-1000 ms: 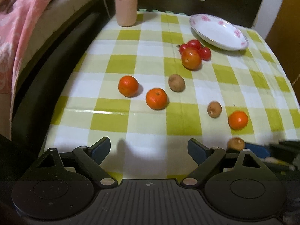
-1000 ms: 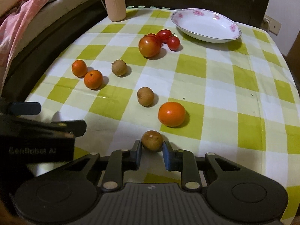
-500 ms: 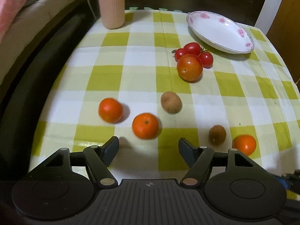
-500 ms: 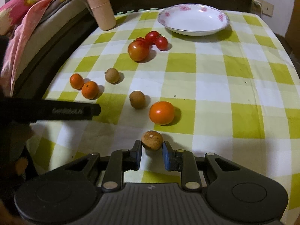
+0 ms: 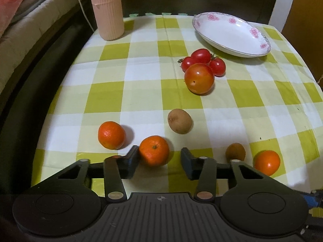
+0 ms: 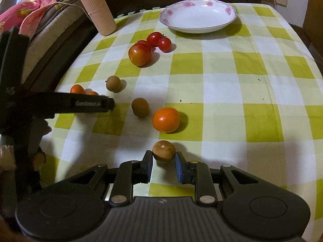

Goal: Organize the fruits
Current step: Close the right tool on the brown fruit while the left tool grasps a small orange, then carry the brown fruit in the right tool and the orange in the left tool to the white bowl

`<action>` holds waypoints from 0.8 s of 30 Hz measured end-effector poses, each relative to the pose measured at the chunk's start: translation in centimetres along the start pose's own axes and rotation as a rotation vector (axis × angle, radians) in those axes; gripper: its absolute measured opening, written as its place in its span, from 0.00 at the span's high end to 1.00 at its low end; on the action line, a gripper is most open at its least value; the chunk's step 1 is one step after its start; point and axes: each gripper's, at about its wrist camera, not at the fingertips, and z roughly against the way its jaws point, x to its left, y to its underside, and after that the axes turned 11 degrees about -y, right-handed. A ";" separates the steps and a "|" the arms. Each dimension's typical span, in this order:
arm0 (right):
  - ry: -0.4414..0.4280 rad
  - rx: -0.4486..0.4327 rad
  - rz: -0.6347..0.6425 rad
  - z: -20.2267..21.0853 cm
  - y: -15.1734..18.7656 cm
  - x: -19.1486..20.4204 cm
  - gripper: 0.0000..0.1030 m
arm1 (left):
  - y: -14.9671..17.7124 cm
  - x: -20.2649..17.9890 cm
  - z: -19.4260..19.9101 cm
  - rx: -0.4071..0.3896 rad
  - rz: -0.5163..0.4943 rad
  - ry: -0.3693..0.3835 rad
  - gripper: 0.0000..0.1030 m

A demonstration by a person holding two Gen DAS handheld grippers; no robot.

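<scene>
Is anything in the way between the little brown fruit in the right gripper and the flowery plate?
Partly. The brown fruit sits in the right gripper. An orange tomato lies just ahead of it, toward the plate. Beyond that, only bare cloth; the red tomatoes sit off to the left.

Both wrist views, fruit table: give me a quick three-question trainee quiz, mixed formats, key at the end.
1. True or false: the floral plate already has fruit in it.
2. Multiple choice: what sits between the fingers of the right gripper? A) the small brown fruit B) a cherry tomato C) the pink cylinder
3. Short answer: which fruit is the left gripper closing around, and do both pads press it yet?

Key
1. False; the plate is empty.
2. A
3. The mandarin. The left pad is at its skin, the right pad is apart from it, so it is not gripped yet.
</scene>
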 end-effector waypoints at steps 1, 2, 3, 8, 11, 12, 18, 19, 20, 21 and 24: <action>0.001 0.000 0.000 0.0 0.0 0.0 0.78 | 0.1 0.0 0.1 0.004 -0.001 0.014 0.58; 0.001 -0.001 0.002 0.0 0.0 0.1 0.78 | 0.2 0.0 0.2 0.003 -0.001 0.022 0.59; 0.002 -0.003 0.006 0.0 0.0 0.1 0.78 | 0.2 0.0 0.2 0.002 -0.004 0.024 0.61; 0.009 -0.009 0.008 0.1 0.1 0.1 0.78 | 0.5 -0.2 0.5 0.006 -0.031 0.034 0.62; 0.011 -0.010 0.011 0.2 0.1 0.3 0.78 | 1.2 -0.4 1.0 0.012 -0.054 0.045 0.62; 0.009 -0.011 0.013 0.2 0.1 0.3 0.78 | 1.4 -0.5 1.1 0.016 -0.063 0.049 0.62; 0.012 -0.003 0.026 0.0 0.3 0.5 0.78 | 2.4 -1.1 1.8 0.012 -0.110 0.060 0.59; 0.019 -0.001 0.030 -0.1 0.4 0.4 0.78 | 2.4 -1.2 1.8 0.007 -0.113 0.058 0.57; 0.024 0.002 0.032 -0.2 0.5 0.4 0.78 | 2.4 -1.2 1.7 0.002 -0.114 0.058 0.56; 0.027 0.007 0.031 -0.4 0.6 0.3 0.78 | 2.4 -1.3 1.7 -0.001 -0.114 0.058 0.54; 0.023 0.001 0.038 -0.5 0.6 0.3 0.78 | 2.3 -1.4 1.5 -0.004 -0.112 0.059 0.45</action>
